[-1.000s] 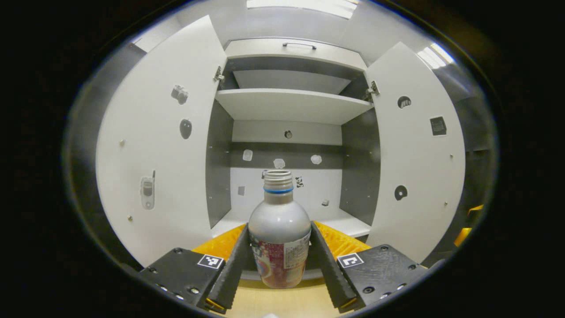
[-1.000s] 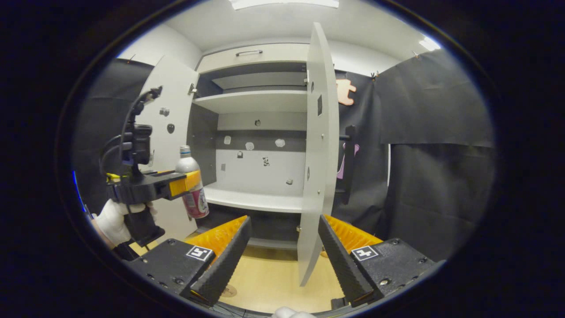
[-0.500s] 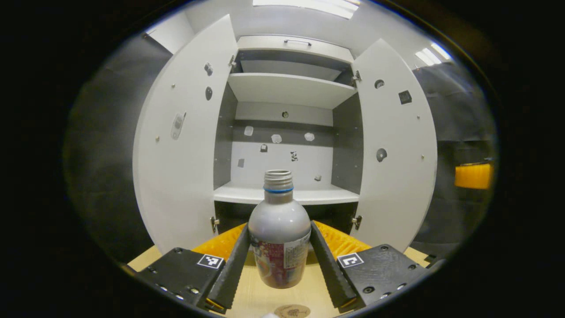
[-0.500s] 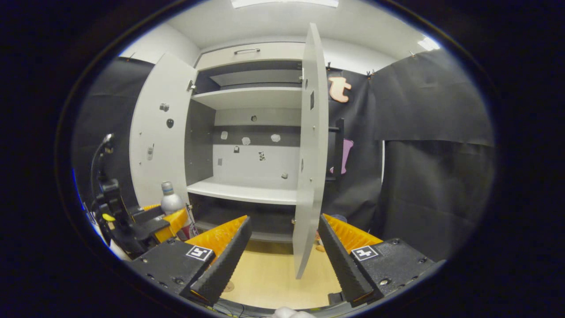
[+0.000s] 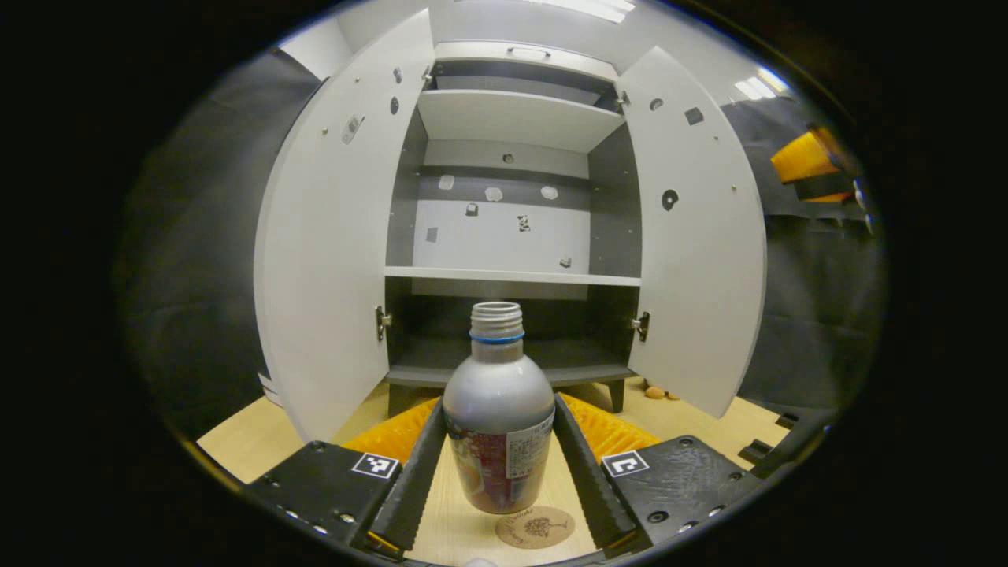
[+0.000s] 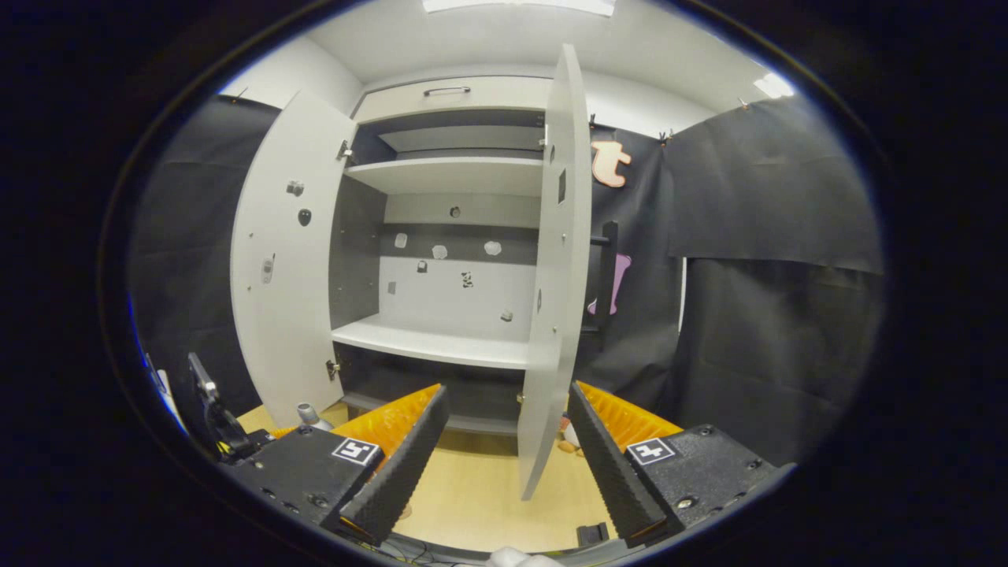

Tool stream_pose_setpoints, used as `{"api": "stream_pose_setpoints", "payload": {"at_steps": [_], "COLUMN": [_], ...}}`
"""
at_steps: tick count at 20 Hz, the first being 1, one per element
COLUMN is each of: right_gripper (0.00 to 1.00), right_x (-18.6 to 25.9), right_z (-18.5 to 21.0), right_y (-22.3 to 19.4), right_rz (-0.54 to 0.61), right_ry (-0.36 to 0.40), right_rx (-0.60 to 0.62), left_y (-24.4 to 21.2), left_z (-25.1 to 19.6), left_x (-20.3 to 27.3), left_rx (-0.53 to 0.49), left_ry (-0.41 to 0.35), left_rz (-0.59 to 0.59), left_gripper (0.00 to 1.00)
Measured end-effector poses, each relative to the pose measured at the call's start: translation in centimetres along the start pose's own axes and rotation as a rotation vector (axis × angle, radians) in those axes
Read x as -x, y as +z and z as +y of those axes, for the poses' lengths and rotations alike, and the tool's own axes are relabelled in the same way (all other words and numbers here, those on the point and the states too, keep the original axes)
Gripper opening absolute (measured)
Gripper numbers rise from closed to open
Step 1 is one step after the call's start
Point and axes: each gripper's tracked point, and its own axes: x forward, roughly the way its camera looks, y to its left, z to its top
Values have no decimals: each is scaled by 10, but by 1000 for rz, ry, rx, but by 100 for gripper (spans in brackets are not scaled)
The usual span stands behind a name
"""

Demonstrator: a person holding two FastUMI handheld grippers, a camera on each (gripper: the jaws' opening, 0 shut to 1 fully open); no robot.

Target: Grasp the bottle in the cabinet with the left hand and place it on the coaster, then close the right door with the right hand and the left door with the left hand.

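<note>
A silver bottle [image 5: 498, 394] with a red label and no cap stands upright between the fingers of my left gripper [image 5: 497, 403], which is shut on its body. Its base hangs just over the far edge of a round brown coaster [image 5: 538, 526] on the wooden surface; I cannot tell whether they touch. The white cabinet's left door [image 5: 327, 236] and right door [image 5: 693, 236] both stand wide open. My right gripper [image 6: 507, 391] is open and holds nothing, with the right door's edge [image 6: 551, 315] straight ahead of it. The bottle's neck [image 6: 305, 413] peeks out at its lower left.
The cabinet shelf [image 5: 512, 276] is bare, and a drawer with a handle [image 5: 529, 52] tops the cabinet. Small brown bits [image 5: 655, 391] lie by a cabinet leg. Black cloth hangs on both sides. The right gripper [image 5: 811, 161] shows at the upper right of the left gripper view.
My left gripper has come down and back from the shelf with the bottle, low over the wooden surface, and the coaster has come into view. The right gripper has barely moved.
</note>
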Motion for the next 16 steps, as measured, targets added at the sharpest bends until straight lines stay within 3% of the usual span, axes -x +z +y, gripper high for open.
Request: {"api": "stream_pose_setpoints", "payload": {"at_steps": [9,10,11,16], "right_gripper": [99,99,100,99], "right_x": [-7,-8,-9,-13], "right_z": [-3,-2,-1,5], "right_y": [-7,-7,-9,-9], "right_rz": [46,53,60,71], "right_ry": [-9,-6,-1,25], "right_rx": [49,52,56,55], "left_y": [-66,-73,-78,-94], "left_z": [-22,-25,-27,-40], "left_x": [-3,-3,-2,0], "left_rx": [-37,-37,-34,-45], "left_ry": [-66,-72,-81,-103], "left_rz": [-34,-24,-17,-8], "left_gripper": [83,79,82,79]}}
